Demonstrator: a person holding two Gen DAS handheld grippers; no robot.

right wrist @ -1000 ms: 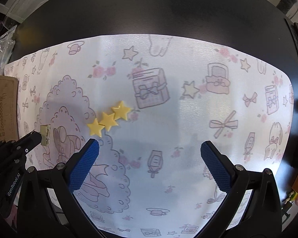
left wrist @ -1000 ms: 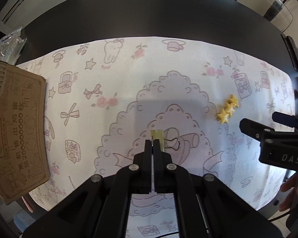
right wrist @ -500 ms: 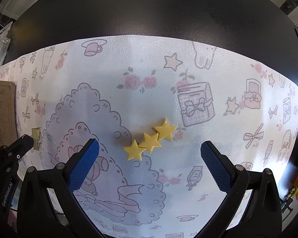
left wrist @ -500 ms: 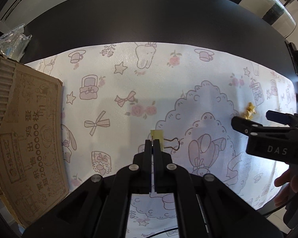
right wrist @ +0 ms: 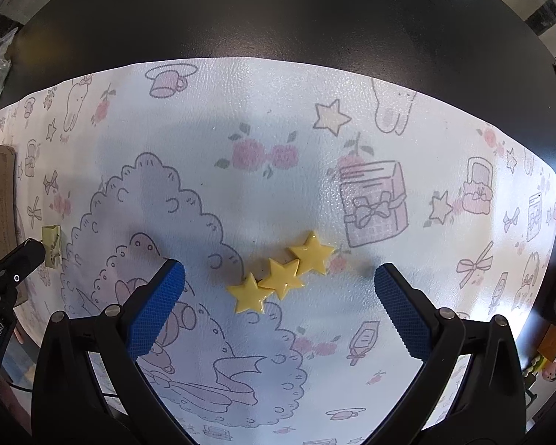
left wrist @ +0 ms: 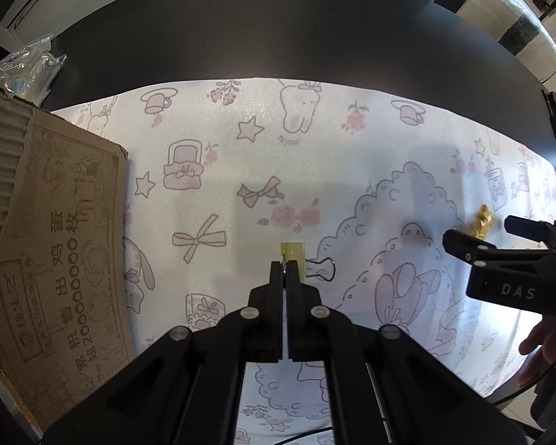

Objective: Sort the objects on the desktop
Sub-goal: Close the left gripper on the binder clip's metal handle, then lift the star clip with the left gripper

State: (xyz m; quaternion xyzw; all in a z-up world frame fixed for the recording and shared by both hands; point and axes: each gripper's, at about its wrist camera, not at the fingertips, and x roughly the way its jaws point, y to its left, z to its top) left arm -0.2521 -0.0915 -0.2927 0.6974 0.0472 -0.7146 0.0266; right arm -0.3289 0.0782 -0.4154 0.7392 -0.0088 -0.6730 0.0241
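My left gripper [left wrist: 286, 264] is shut on a small yellow binder clip [left wrist: 292, 250], whose wire handle [left wrist: 320, 270] sticks out to the right; it hangs over the patterned mat [left wrist: 315, 155]. A yellow hair clip of three joined stars [right wrist: 281, 278] lies on the mat. Straight above it my right gripper [right wrist: 278, 272] stands open, one blue pad [right wrist: 159, 304] on each side and neither touching it. At the right wrist view's left edge the left gripper's tip [right wrist: 26, 256] shows with the binder clip [right wrist: 52, 239].
A printed cardboard box [left wrist: 55, 241] sits on the mat's left end, with a clear plastic bag [left wrist: 29, 63] behind it. The black table [left wrist: 278, 37] runs past the mat's far edge. Small items [right wrist: 552, 352] lie off the mat at the right. A hand [left wrist: 541, 341] shows under the right gripper.
The left gripper carried the binder clip leftward, closer to the cardboard box. The right gripper moved over the star clip and came lower, so the stars now lie between its pads.
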